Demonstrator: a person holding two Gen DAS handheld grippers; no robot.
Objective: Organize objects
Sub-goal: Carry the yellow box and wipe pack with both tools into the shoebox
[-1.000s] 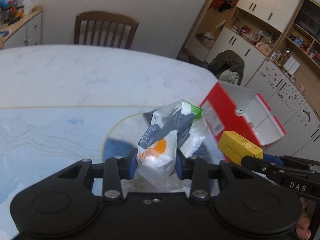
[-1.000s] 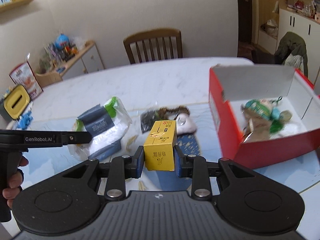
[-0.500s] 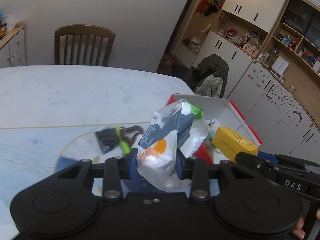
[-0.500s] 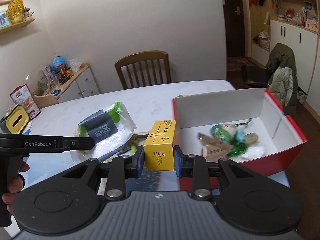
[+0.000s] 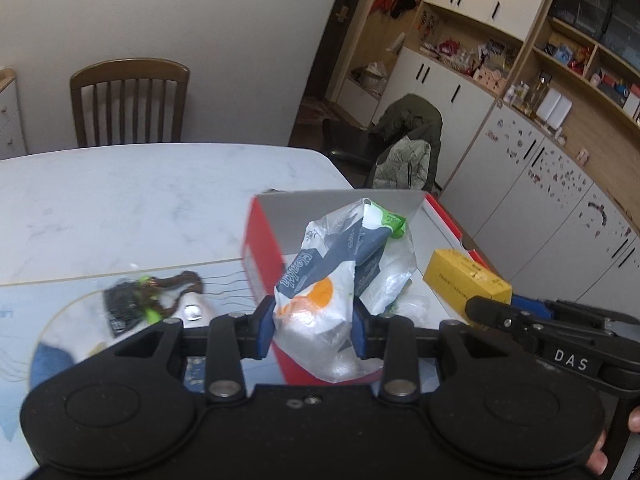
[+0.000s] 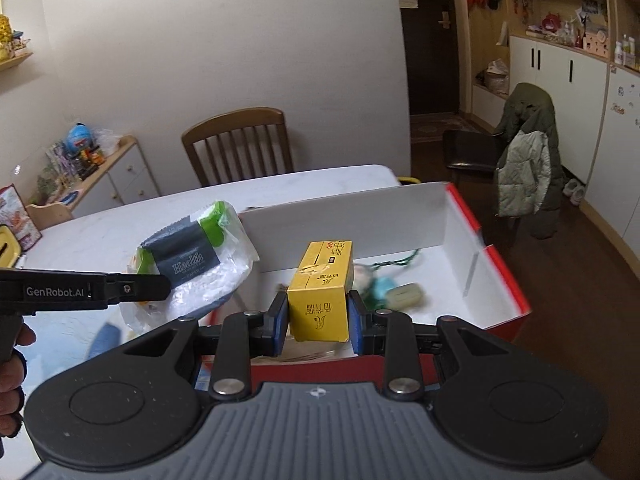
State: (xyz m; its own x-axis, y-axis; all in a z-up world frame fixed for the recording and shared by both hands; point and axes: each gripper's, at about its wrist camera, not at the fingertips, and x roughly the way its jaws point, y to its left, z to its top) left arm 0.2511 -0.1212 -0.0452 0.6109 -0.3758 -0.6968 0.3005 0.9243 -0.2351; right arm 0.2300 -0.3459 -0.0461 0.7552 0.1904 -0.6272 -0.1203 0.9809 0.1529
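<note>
The tissue pack (image 5: pixel 320 280), a clear plastic bag with a dark band and green ends, is pinched between the blue pads of the left tool (image 5: pixel 313 330) and held in the air at the near left edge of the red box (image 6: pixel 504 264). In the right wrist view the same pack (image 6: pixel 192 264) hangs left of the box wall, off the desk (image 5: pixel 120 200). The yellow carton (image 6: pixel 322 290) is clamped upright in the right tool (image 6: pixel 318 326), over the open box near its front wall; from the left view the carton (image 5: pixel 466 280) sticks out ahead of the right tool's fingers. Inside the white-lined box lie a few small items (image 6: pixel 392 286), blurred, one teal and one pale. On the desk to the left of the box sit a dark packet with green and brown bits (image 5: pixel 140 300) and a small white piece (image 5: pixel 194 310). A wooden chair (image 5: pixel 130 100) stands at the desk's far side, and a jacket (image 6: pixel 524 148) drapes a second chair near the cabinets.
</note>
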